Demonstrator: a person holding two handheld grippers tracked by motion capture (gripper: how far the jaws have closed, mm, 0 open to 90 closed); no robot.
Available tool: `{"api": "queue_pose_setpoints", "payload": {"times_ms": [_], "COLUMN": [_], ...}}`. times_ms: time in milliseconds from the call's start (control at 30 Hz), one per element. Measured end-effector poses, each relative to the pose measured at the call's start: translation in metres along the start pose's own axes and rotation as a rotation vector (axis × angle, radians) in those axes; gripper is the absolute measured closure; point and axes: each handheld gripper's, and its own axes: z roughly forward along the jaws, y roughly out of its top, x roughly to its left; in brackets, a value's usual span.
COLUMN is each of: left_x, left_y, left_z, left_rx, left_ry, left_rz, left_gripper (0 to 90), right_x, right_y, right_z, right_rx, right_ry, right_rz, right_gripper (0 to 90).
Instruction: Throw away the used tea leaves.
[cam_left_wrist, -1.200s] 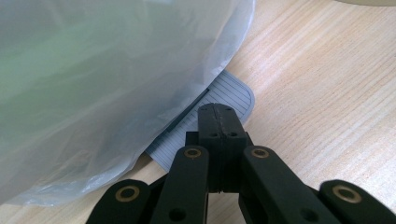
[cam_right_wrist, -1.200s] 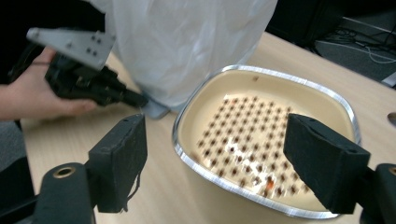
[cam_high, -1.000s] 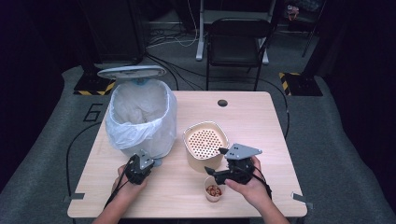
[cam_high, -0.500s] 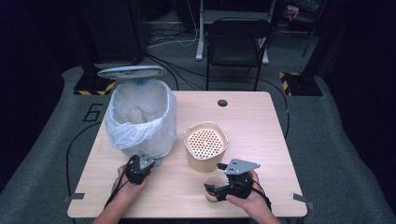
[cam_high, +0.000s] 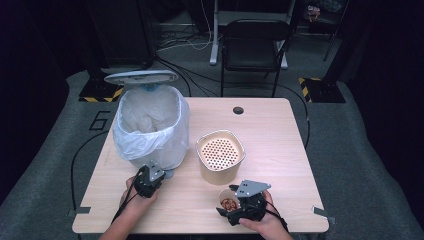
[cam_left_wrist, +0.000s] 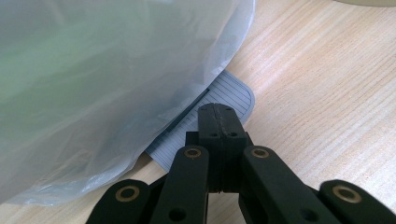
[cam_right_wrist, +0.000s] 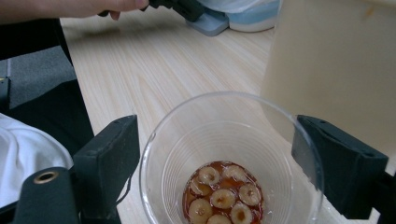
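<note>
**Clear cup between spread jaws, pedal under shut jaws**

Pale wood table (cam_high: 280, 140) stands on grey carpet in a dark room, and both of the person's hands work at its near edge. Nearest on the person's right, the right gripper (cam_high: 240, 209) has its jaws spread wide, one on each side of a clear plastic cup (cam_right_wrist: 231, 158). In the right gripper view the black pads sit level with the rim, and I cannot tell whether they touch the wall. The cup stands upright on the wood near the front edge; at its bottom lie round sliced pieces in brownish liquid (cam_right_wrist: 223, 192). Just behind the cup stands a beige tub (cam_high: 220, 156) with a perforated insert showing from above.

On the person's left, the left gripper (cam_left_wrist: 220, 113) has its jaws pressed together with nothing between them; their tips rest over the ribbed grey foot pedal (cam_left_wrist: 231, 93) at the base of the bin. The bin (cam_high: 150, 127) is lined with a white plastic bag that hangs over the pedal, and its lid (cam_high: 141, 76) stands raised. Farther off, a black chair (cam_high: 255, 40) stands beyond the table.
</note>
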Motion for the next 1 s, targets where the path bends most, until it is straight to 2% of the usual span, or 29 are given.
{"api": "queue_pose_setpoints", "payload": {"times_ms": [100, 200, 467, 767, 1000], "left_x": [0.000, 0.000, 0.000, 0.000, 0.000], "left_y": [0.000, 0.000, 0.000, 0.000, 0.000], "left_z": [0.001, 0.000, 0.000, 0.001, 0.000], "left_rx": [-0.007, -0.006, -0.001, -0.007, -0.005], "left_ry": [0.005, 0.002, 0.000, 0.005, 0.004], "left_rz": [-0.002, -0.002, -0.001, -0.002, -0.003], "left_gripper": [90.0, 90.0, 90.0, 90.0, 90.0], "right_x": [0.000, 0.000, -0.004, -0.027, -0.049], "right_y": [-0.004, -0.006, -0.008, -0.014, -0.020], "right_z": [0.003, 0.004, 0.001, -0.010, -0.026], "right_rx": [0.006, 0.012, 0.014, 0.007, 0.016], "right_ry": [-0.004, -0.018, -0.011, -0.108, -0.217], "right_rz": [0.014, 0.001, 0.002, 0.065, 0.118], "right_gripper": [16.5, 21.0, 22.4, 22.8, 22.9]}}
